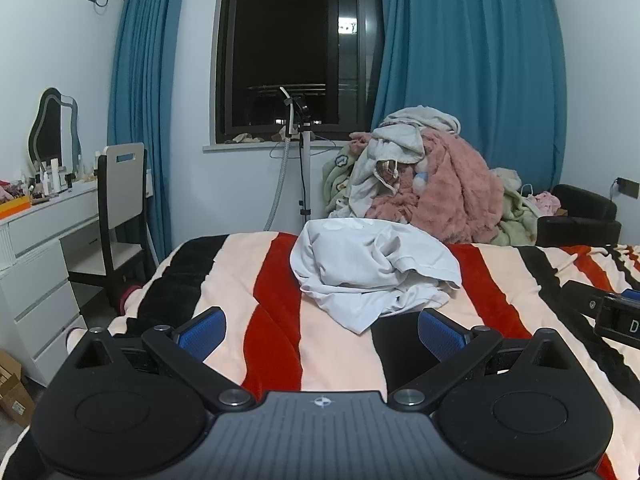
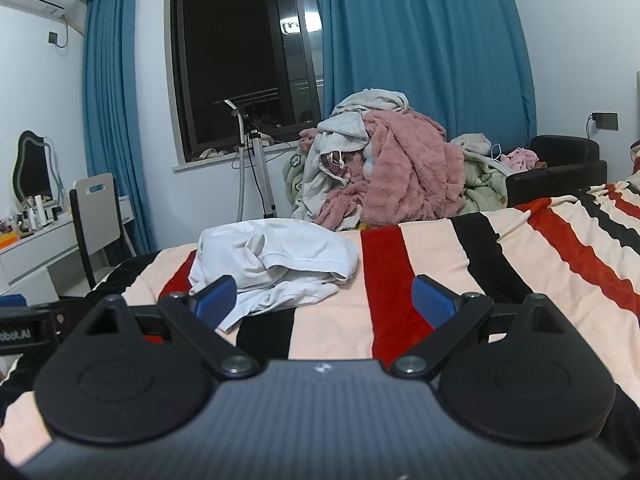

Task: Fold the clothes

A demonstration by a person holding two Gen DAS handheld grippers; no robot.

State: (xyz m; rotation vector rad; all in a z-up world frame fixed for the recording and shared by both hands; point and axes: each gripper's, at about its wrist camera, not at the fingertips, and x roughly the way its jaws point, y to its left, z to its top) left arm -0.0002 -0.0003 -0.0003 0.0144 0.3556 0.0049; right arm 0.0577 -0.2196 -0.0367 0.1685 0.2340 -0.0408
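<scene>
A crumpled white garment (image 1: 372, 272) lies in a heap on the striped bed (image 1: 240, 288). It also shows in the right wrist view (image 2: 276, 260), on the bed (image 2: 440, 264). My left gripper (image 1: 322, 334) is open and empty, just short of the garment's near edge. My right gripper (image 2: 324, 300) is open and empty, with its left finger (image 2: 214, 296) in front of the garment's near corner. The right gripper's body shows at the right edge of the left wrist view (image 1: 612, 312).
A pile of pink, grey and green clothes (image 1: 428, 176) stands behind the bed under the window. A garment steamer pole (image 1: 305, 160) stands beside it. A chair (image 1: 120, 208) and white dresser (image 1: 36, 264) are at the left. A black armchair (image 1: 576, 216) is at the right.
</scene>
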